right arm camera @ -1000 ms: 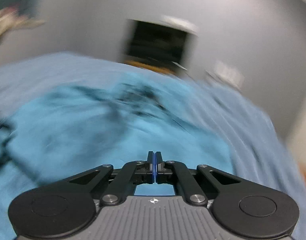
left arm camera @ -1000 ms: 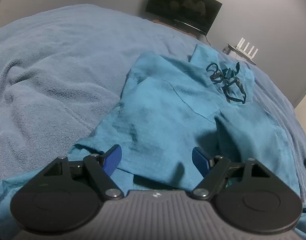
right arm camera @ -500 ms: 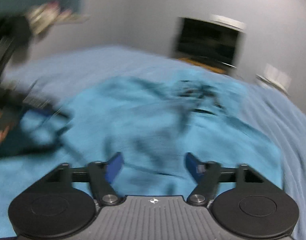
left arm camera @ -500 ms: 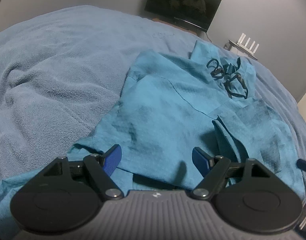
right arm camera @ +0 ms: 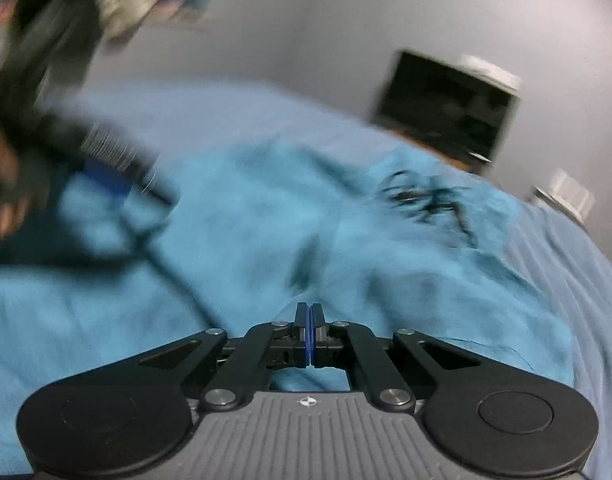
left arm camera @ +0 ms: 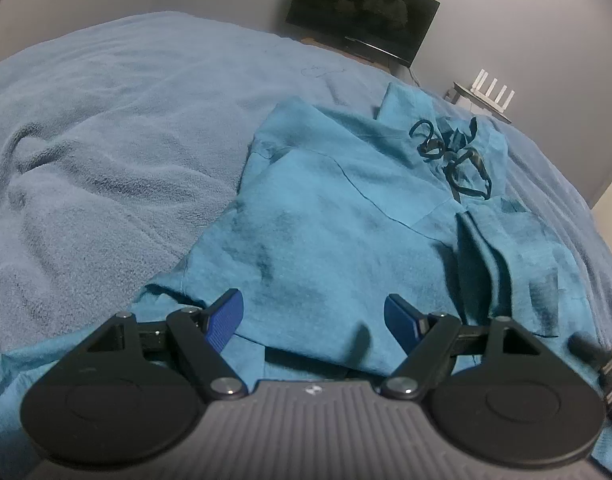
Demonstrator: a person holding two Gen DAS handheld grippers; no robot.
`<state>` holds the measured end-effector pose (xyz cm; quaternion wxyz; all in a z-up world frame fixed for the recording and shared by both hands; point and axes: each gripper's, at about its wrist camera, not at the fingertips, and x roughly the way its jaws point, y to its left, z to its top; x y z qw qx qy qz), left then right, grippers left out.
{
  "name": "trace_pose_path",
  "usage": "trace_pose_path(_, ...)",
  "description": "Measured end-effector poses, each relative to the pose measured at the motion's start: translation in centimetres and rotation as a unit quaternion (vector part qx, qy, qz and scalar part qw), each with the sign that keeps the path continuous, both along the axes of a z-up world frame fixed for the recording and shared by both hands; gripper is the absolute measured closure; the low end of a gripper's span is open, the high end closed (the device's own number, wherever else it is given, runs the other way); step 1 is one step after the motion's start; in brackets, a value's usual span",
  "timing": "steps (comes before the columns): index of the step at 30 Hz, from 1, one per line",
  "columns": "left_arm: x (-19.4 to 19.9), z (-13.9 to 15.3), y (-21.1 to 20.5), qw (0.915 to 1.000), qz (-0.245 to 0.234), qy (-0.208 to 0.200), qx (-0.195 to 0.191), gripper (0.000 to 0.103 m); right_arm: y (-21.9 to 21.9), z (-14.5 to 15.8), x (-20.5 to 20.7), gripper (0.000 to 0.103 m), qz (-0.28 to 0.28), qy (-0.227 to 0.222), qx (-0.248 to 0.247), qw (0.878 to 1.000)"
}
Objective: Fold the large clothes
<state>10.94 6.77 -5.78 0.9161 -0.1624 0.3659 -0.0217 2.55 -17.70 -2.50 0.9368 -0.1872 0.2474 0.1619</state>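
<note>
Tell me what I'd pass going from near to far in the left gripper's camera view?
left gripper → teal garment → dark drawstring → blue blanket → dark TV against the wall.

1. Bed (left arm camera: 106, 152) covered by a grey-blue fleece blanket (left arm camera: 154, 92), rumpled into soft creases at left.
2. Teal garment (left arm camera: 337, 240) lies directly on the blanket, spread mostly flat, right of centre.
3. Dark drawstring (left arm camera: 453, 156) coiled on the garment's far end.

2 low wrist views just above the bed (left arm camera: 106, 140), both facing the teal garment (left arm camera: 325, 232) and wall-side TV (left arm camera: 361, 12).
</note>
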Motion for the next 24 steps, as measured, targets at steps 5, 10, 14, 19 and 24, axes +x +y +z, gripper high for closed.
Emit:
trace_pose_path(5, 0.0, 0.1, -0.4, 0.9999, -0.002, 0.002, 0.013, 0.026, -6.7, 1.0, 1.1, 0.089, -0.158, 0.010, 0.106, 0.982)
trace_pose_path(10, -0.1, 0.4, -1.0, 0.9995, -0.005, 0.003, 0.030, 0.026, -3.3, 0.3, 0.1, 0.055, -0.064, 0.004, 0.056, 0.996)
trace_pose_path(14, -0.1, 0.4, -1.2, 0.9991, -0.010, 0.004, 0.040, 0.026, 2.4, -1.5, 0.0, 0.029, 0.006, -0.028, -0.079, 0.996)
trace_pose_path(19, -0.2, 0.3, -1.4, 0.9989, -0.011, 0.004, 0.045, 0.026, 6.1, -5.5, 1.9, 0.048, 0.034, -0.004, -0.173, 0.984)
trace_pose_path(24, -0.2, 0.2, -1.4, 0.9989, -0.016, 0.003, 0.044, 0.026, 3.7, -4.1, 3.4, 0.097, -0.046, -0.001, -0.110, 0.993)
